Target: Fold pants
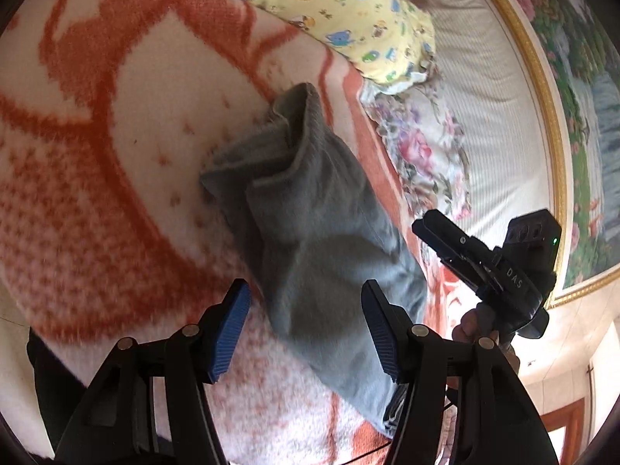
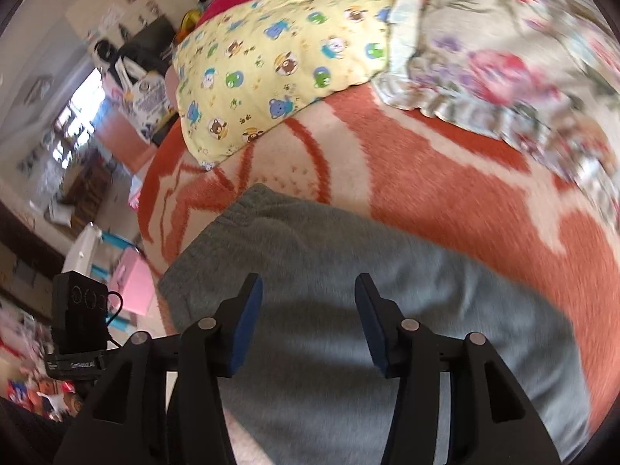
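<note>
Grey fleece pants (image 1: 317, 232) lie bunched and folded over on an orange-and-cream blanket (image 1: 116, 135); one ribbed end points up toward the pillows. My left gripper (image 1: 306, 329) is open, its blue pads (image 1: 228, 329) on either side of the pants' near part, holding nothing. The right gripper shows in the left wrist view (image 1: 445, 240) beside the pants, right of them. In the right wrist view the pants (image 2: 348, 290) fill the lower middle. My right gripper (image 2: 306, 321) is open just above them, empty.
A yellow bear-print pillow (image 2: 279, 66) and a floral pillow (image 2: 496, 73) lie at the bed's head. A framed tapestry (image 1: 573, 116) hangs by the bed. A cluttered room with furniture (image 2: 116, 77) is left of the bed.
</note>
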`<state>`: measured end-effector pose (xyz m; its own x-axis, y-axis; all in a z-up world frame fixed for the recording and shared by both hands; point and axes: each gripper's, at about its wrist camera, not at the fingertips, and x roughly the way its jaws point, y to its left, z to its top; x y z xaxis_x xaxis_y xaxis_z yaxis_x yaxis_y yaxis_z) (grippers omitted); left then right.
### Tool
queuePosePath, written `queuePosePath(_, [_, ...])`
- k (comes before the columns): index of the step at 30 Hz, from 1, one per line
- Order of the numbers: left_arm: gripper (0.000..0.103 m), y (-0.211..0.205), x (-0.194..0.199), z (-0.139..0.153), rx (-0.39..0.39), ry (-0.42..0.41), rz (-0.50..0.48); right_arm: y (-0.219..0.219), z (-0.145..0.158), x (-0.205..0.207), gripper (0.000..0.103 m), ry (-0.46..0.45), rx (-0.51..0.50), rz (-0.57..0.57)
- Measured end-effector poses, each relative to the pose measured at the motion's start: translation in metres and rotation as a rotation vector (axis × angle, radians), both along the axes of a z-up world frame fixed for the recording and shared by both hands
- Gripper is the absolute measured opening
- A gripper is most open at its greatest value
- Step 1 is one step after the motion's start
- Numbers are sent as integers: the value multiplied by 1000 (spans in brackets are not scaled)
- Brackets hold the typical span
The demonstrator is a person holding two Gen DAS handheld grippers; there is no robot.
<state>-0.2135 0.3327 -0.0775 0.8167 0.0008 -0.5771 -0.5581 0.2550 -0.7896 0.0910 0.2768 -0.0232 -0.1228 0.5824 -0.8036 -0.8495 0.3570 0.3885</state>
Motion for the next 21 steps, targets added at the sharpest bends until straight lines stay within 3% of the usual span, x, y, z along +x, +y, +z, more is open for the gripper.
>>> queuePosePath(8, [61,25,-1,-21,-73,-21,99,65,-10,3,57,-80,-62,169])
queuePosePath(15, [66,30,4,-24,-65,-29,136,117,-29,-2,59,-108,-110,332])
queuePosePath(21, [64,33,10,-23,-36,-17,150,150,-58,-16,59,-122,-188,416])
